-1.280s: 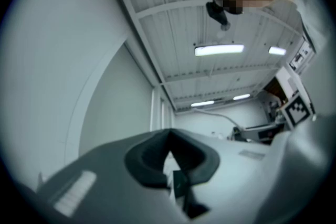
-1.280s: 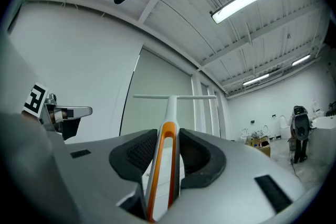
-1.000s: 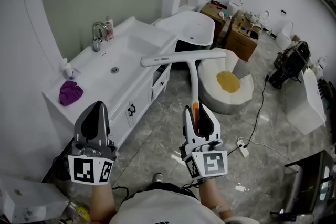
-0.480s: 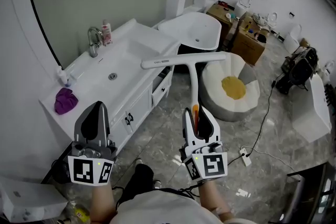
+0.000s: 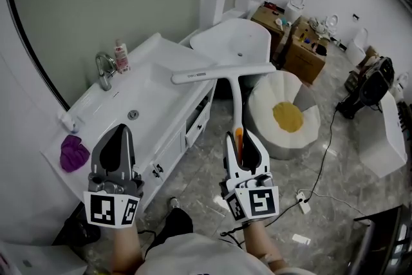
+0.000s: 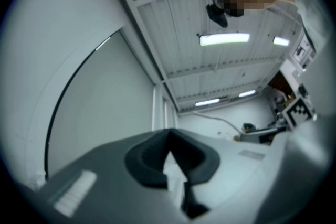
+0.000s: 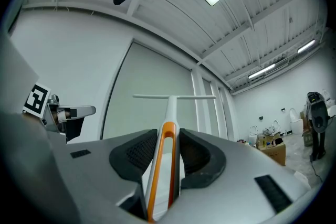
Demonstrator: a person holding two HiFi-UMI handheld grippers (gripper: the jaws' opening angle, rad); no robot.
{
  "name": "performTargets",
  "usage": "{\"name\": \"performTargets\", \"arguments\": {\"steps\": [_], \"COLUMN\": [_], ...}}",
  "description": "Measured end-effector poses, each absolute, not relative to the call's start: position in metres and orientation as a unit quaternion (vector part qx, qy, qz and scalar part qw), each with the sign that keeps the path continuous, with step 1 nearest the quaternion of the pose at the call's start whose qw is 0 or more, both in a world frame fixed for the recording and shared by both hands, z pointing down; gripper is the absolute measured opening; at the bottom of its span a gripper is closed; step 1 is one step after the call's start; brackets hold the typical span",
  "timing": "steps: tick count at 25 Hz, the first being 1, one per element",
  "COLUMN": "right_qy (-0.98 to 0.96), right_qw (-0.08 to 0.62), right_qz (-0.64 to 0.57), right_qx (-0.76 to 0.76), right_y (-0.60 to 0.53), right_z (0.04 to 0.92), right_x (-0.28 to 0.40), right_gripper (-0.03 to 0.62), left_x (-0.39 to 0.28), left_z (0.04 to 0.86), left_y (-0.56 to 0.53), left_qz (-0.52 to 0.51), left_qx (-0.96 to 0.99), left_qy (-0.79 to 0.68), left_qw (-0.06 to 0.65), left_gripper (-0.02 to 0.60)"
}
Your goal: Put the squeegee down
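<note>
Currently right claw (image 5: pixel 243 137) clamps white T-shaped squeegee (image 5: pixel 222 72) by orange-edged handle (image 7: pixel 168 125); left claw (image 5: pixel 120 131) closed, empty.

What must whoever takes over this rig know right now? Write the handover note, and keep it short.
Left gripper: jaws together, empty.
Right gripper: jaws clamped on the handle of the squeegee, blade end away from the person, held in the air.
Sink counter: ahead on the left.
Done: squeegee in hand.
Left: set it down, open the jaws.
</note>
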State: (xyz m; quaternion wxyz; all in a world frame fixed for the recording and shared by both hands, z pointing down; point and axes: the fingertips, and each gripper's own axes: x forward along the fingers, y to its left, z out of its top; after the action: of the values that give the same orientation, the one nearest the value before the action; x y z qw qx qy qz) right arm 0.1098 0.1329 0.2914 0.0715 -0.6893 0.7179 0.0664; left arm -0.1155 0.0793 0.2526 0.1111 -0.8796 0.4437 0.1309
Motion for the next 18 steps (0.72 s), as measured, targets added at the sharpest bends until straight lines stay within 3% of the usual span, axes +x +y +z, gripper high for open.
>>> {"name": "performTargets", "arguments": {"steps": [18], "right_qy": [0.708], "right_qw": [0.085], "right_qz": [0.059], "right_qx": [-0.699], "right_y": [-0.048], "right_z": [0.287], "right_x": [0.095], "right_gripper": [0.133], "left_x": [-0.121], "left_z": [0.256], "left_y": [-0.101], "left_qz": [0.125], "left_qx": [-0.894], "left_qy": [0.416], "left_qw": [0.108], "left_gripper": [0.006]}}
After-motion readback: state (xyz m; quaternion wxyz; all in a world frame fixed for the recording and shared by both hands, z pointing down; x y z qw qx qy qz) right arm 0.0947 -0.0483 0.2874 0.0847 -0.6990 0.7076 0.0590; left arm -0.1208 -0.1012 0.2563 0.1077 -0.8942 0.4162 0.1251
